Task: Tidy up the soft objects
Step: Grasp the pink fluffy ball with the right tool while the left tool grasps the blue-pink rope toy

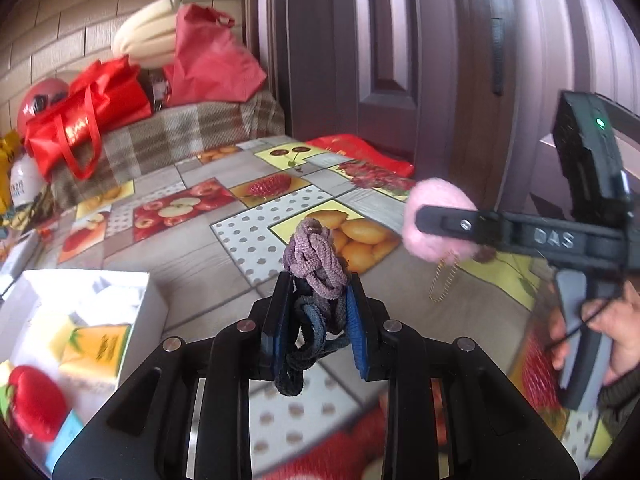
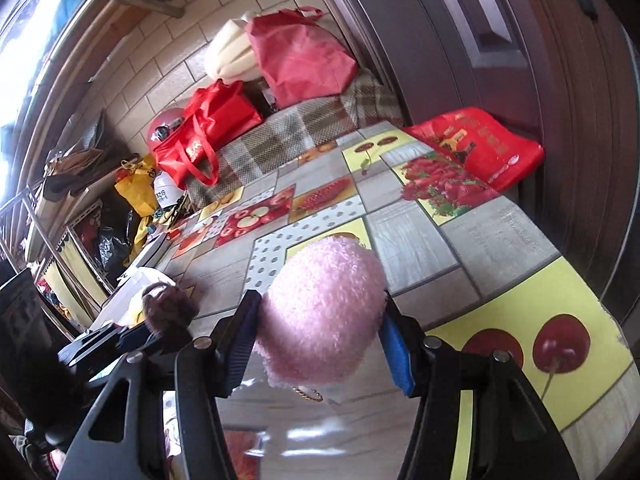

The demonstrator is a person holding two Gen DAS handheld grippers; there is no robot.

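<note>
Grippers both hold something: your left gripper pinches purple-and-blue braided hair ties, right gripper squeezes pink fluffy pompom; white box at lower left awaits them.

Table (fruit-print cloth) bears red bag

bright daylight — blurred, warped edges

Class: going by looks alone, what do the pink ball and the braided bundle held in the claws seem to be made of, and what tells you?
Pink ball: probably plush or synthetic fleece, matte; its surface is fuzzy with short curly fibres. A thin gold chain, apparently metal, hangs below it. Braided bundle: likely woven elastic cord, matte, mauve to dark blue; a knitted rib texture shows on the looped strands.
</note>
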